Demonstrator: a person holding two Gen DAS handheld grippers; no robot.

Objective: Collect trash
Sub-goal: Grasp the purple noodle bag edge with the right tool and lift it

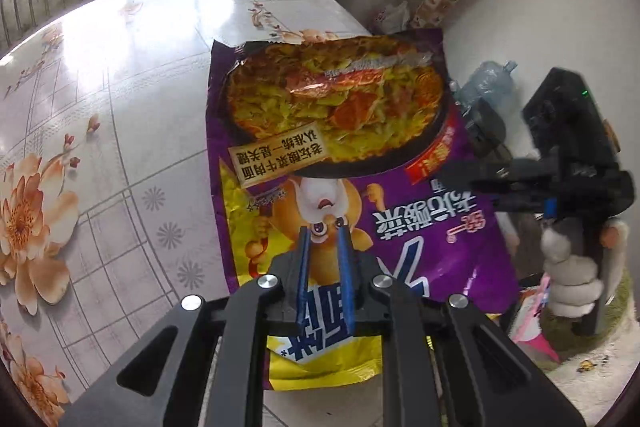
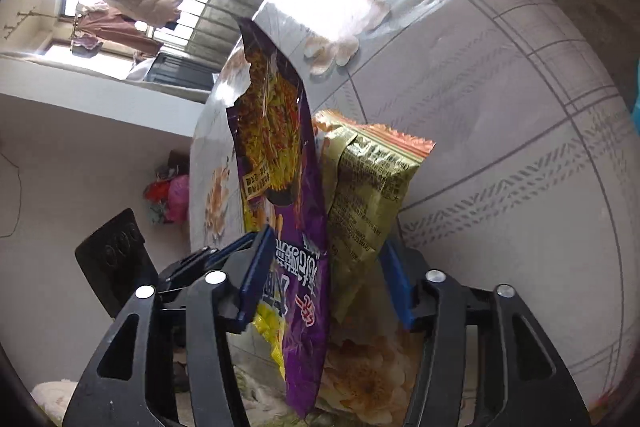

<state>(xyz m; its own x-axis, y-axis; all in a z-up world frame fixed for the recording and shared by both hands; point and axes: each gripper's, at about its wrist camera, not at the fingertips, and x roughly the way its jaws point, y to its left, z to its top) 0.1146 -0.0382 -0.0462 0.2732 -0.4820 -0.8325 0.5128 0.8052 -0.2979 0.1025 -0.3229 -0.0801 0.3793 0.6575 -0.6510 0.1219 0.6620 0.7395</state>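
Pinching the lower part of the purple noodle wrapper with the left gripper, blue jaws nearly closed, a narrow strip of the printed film showing between them. Hanging over the edge of the floral counter, upper end torn open. Straddling the same purple noodle wrapper with the right gripper, jaws spread wide, gripping nothing. Sitting just behind that wrapper inside the spread, a gold snack packet. Showing beside the wrapper in the left view, the right gripper in a white-gloved hand.
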